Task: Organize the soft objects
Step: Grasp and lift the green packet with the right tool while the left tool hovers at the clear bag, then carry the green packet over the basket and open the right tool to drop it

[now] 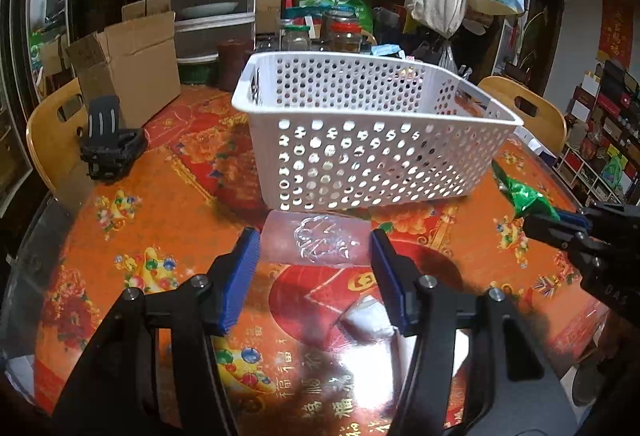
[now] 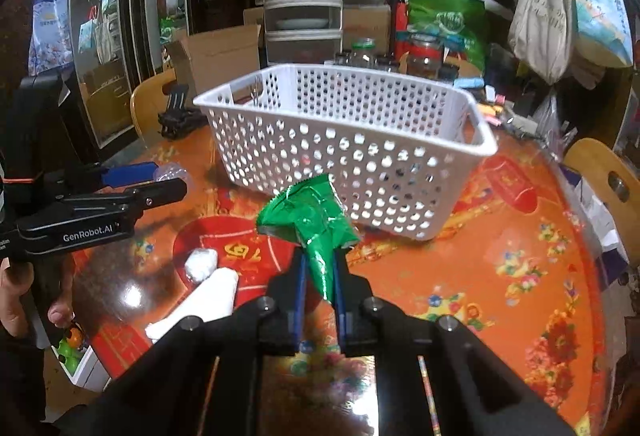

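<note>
Meanwhile the right gripper point(image 2: 320, 278) is pinching a crumpled green foil packet point(image 2: 310, 224) between its pads, just in front of the white perforated basket point(image 2: 348, 140) — above the red tablecloth point(image 2: 500, 236). Alongside, the left gripper point(image 1: 314, 272) is clamping a clear soft plastic piece point(image 1: 320, 242) — basket just beyond.

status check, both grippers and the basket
Right gripper shut on green foil packet. Left gripper holding clear plastic cup. White basket ahead, path clear.
</note>
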`<action>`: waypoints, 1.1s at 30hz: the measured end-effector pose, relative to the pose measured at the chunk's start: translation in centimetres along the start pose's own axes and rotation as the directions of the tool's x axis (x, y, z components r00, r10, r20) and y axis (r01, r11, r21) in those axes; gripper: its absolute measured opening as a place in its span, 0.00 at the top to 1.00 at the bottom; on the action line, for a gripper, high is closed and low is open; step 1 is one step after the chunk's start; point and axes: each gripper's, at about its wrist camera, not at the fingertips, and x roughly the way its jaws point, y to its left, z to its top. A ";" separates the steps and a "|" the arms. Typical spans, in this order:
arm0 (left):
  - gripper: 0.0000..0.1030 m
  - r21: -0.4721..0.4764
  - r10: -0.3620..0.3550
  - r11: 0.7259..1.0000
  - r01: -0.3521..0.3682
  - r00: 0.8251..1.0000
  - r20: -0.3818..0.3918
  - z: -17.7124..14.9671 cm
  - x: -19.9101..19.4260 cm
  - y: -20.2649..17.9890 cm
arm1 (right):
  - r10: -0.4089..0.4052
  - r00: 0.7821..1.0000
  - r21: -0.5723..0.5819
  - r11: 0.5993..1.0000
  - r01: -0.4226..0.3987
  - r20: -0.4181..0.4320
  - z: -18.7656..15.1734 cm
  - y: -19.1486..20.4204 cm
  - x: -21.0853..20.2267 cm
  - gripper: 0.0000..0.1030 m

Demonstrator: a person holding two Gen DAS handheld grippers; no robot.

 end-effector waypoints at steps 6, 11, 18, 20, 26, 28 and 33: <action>0.48 0.009 0.010 1.000 -0.011 1.000 0.028 1.3 -2.1 -0.5 | -0.025 0.999 -0.016 1.000 0.025 0.032 0.9 0.1 -2.0 0.90; 0.48 0.023 0.011 1.000 -0.012 0.999 0.051 3.1 -3.6 -0.9 | -0.044 0.997 -0.034 0.998 0.046 0.055 1.9 0.0 -3.3 0.90; 0.48 0.028 0.005 1.000 -0.007 0.998 0.070 5.8 -5.2 -0.9 | -0.065 0.995 -0.043 0.997 0.069 0.080 4.1 -0.6 -4.7 0.90; 0.48 0.032 0.006 0.999 -0.008 0.997 0.077 6.9 -5.6 -1.0 | -0.080 0.993 -0.047 0.995 0.084 0.086 4.8 -0.9 -5.0 0.90; 0.48 0.036 -0.003 0.999 0.000 0.996 0.087 10.3 -6.3 -1.3 | -0.114 0.989 -0.065 0.991 0.120 0.090 7.2 -1.4 -5.1 0.90; 0.48 0.035 -0.008 0.999 0.004 0.996 0.089 11.6 -6.5 -1.4 | -0.126 0.988 -0.071 0.989 0.132 0.088 8.0 -1.5 -4.9 0.90; 0.48 0.041 -0.002 0.999 -0.002 0.997 0.079 14.7 -6.1 -1.5 | -0.150 0.986 -0.088 0.984 0.156 0.070 10.2 -1.9 -4.0 0.90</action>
